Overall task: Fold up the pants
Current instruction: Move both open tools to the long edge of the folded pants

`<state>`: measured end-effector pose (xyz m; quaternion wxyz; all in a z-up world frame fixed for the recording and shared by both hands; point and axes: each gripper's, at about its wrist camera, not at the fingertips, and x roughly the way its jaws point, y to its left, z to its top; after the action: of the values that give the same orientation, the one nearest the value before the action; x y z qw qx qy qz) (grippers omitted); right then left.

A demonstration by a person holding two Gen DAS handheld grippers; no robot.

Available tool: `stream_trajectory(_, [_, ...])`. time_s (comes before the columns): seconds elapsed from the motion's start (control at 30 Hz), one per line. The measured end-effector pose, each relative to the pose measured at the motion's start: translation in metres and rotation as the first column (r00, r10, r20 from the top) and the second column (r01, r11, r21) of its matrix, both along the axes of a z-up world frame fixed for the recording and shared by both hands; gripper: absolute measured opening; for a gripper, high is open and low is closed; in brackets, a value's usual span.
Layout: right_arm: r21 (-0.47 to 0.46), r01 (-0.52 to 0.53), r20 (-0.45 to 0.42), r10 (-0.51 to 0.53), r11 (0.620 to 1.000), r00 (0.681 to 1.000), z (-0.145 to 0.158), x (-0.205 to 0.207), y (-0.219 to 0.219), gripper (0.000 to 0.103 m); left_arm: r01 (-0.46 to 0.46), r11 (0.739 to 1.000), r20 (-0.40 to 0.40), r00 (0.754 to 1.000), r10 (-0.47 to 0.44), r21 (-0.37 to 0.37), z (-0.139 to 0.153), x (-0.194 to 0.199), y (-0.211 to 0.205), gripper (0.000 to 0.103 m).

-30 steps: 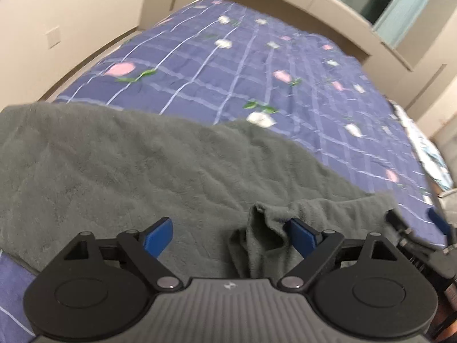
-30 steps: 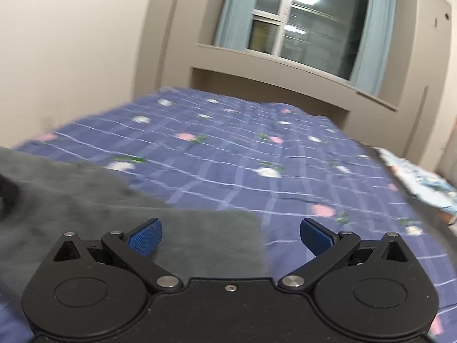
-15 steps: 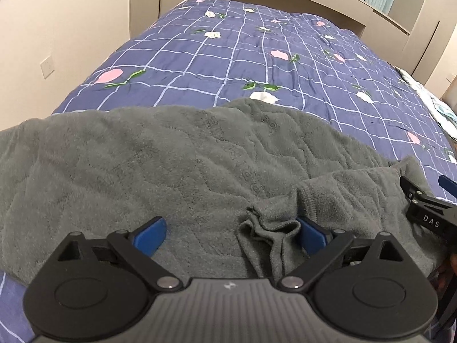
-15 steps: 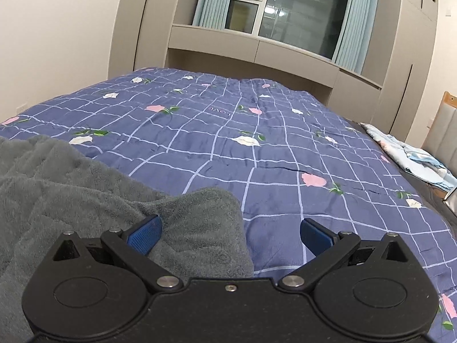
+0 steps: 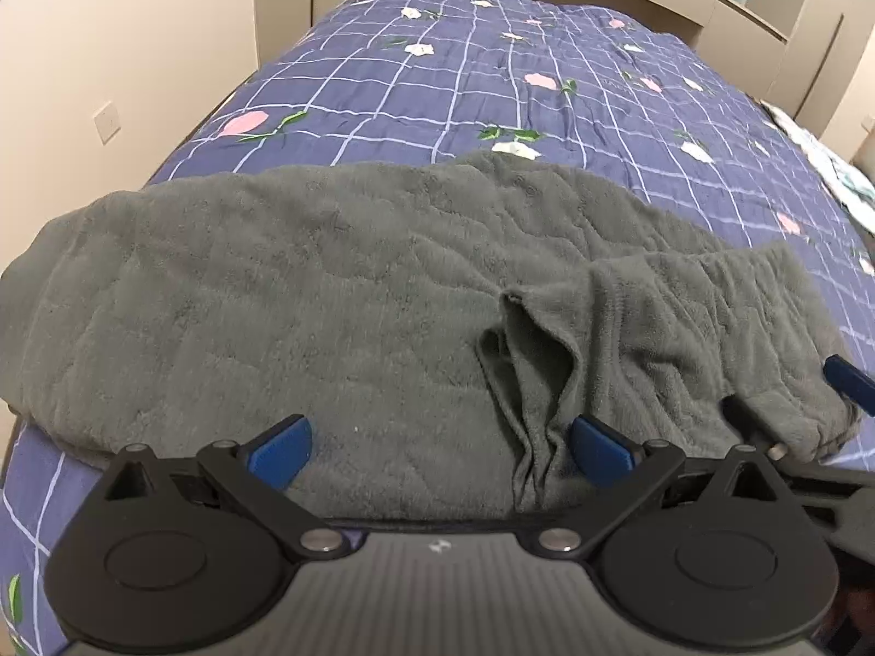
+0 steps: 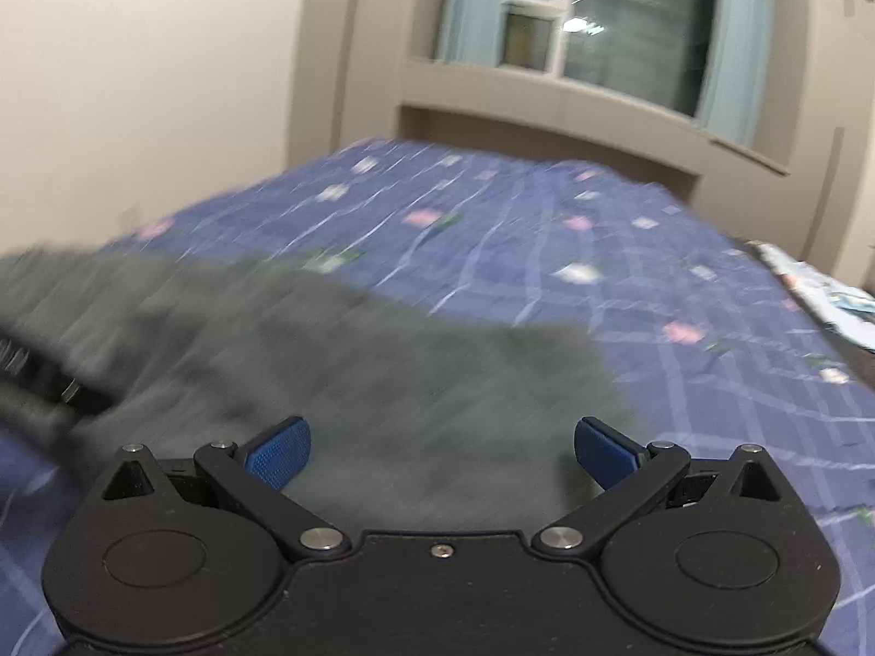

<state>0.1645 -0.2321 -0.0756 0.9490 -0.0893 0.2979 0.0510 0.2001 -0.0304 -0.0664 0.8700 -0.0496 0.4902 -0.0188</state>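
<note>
**Pants laid out, both grippers released**

Pants of grey fleecy fabric (image 5: 306,300) lie spread across the near end of the bed, over the purple checked bedspread with pink and white flowers (image 5: 492,82). A bunched, puckered fold (image 5: 530,372) stands up in the cloth right of centre. The left gripper (image 5: 440,448) hangs over the fabric; its jaws have just been opening and now stand wide, with cloth beneath them but nothing pinched. The right gripper (image 6: 440,448) is likewise released, jaws wide over the right end of the pants; its view is blurred, so the cloth edge there is hard to read.

Judging from the layout, the step in hand is taking a fresh hold. It would go best with each gripper nipping one clean edge, all layers together, after flattening the bunched fold so no wrinkle gets folded in.
</note>
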Motion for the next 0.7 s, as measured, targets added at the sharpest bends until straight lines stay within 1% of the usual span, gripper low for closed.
stream_trajectory(0.03, [-0.024, 0.006, -0.005, -0.006, 1.0, 1.0, -0.005, -0.003, 0.007, 0.103, 0.002, 1.0, -0.004, 1.0, -0.002, 0.001, 0.001, -0.001, 0.001, 0.102])
stream_trajectory(0.1, [-0.054, 0.017, 0.018, -0.016, 0.998, 1.0, -0.007, -0.007, 0.013, 0.103, -0.012, 1.0, -0.01, 1.0, 0.011, -0.011, 0.008, -0.004, 0.005, 0.102])
stream_trajectory(0.23, [-0.044, 0.019, -0.008, -0.019, 0.999, 1.0, 0.004, -0.003, 0.011, 0.103, -0.07, 0.997, -0.005, 0.998, 0.069, -0.039, 0.02, -0.015, 0.023, 0.102])
stream_trajectory(0.37, [-0.049, -0.021, 0.036, 0.023, 0.999, 0.999, 0.017, -0.006, 0.018, 0.103, -0.15, 0.987, 0.017, 0.988, 0.151, -0.058, 0.031, -0.03, 0.048, 0.102])
stream_trajectory(0.47, [-0.046, -0.071, 0.052, 0.073, 0.996, 0.996, 0.022, -0.004, 0.033, 0.103, -0.216, 0.973, 0.031, 0.975, 0.219, -0.079, 0.038, -0.042, 0.074, 0.102])
stream_trajectory(0.6, [-0.07, -0.149, 0.059, 0.153, 0.986, 0.986, 0.02, 0.006, 0.066, 0.103, -0.305, 0.948, 0.04, 0.95, 0.31, -0.093, 0.042, -0.055, 0.111, 0.102])
stream_trajectory(0.67, [-0.089, -0.163, 0.04, 0.167, 0.983, 0.985, 0.014, 0.013, 0.081, 0.103, -0.346, 0.933, 0.043, 0.935, 0.352, -0.101, 0.041, -0.06, 0.13, 0.102])
stream_trajectory(0.7, [-0.115, -0.161, 0.023, 0.165, 0.98, 0.986, 0.008, 0.017, 0.09, 0.103, -0.363, 0.926, 0.041, 0.929, 0.368, -0.104, 0.039, -0.062, 0.138, 0.102])
